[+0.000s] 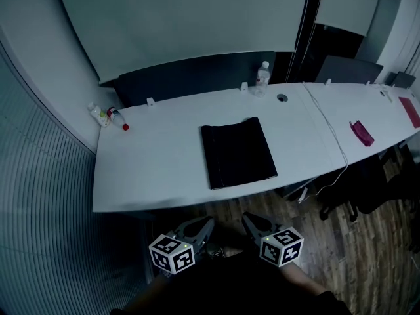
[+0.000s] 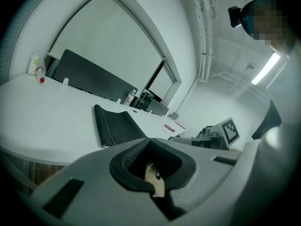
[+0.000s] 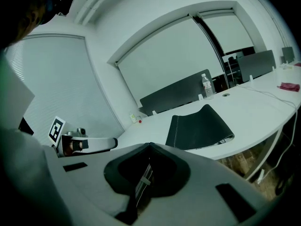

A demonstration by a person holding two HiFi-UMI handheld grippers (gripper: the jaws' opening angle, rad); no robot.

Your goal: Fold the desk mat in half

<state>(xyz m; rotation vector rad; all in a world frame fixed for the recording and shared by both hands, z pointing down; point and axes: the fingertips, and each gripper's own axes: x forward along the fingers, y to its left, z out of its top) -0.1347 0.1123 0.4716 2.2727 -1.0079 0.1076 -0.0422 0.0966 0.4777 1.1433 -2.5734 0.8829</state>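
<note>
The black desk mat (image 1: 237, 152) lies flat on the white table (image 1: 151, 163), doubled over, with its fold along the left side. It also shows in the left gripper view (image 2: 117, 126) and in the right gripper view (image 3: 200, 126). Both grippers hang below the table's near edge, close to the person's body and well short of the mat. My left gripper (image 1: 205, 225) (image 2: 151, 145) is shut with nothing in it. My right gripper (image 1: 252, 222) (image 3: 149, 149) is shut and empty too.
A clear water bottle (image 1: 262, 77) stands at the table's back edge, before a dark partition (image 1: 197, 77). Small bottles (image 1: 108, 115) sit at the far left corner. A white cable (image 1: 331, 136) and a pink item (image 1: 361, 133) lie to the right. Dark chairs (image 1: 367, 182) stand on the wooden floor.
</note>
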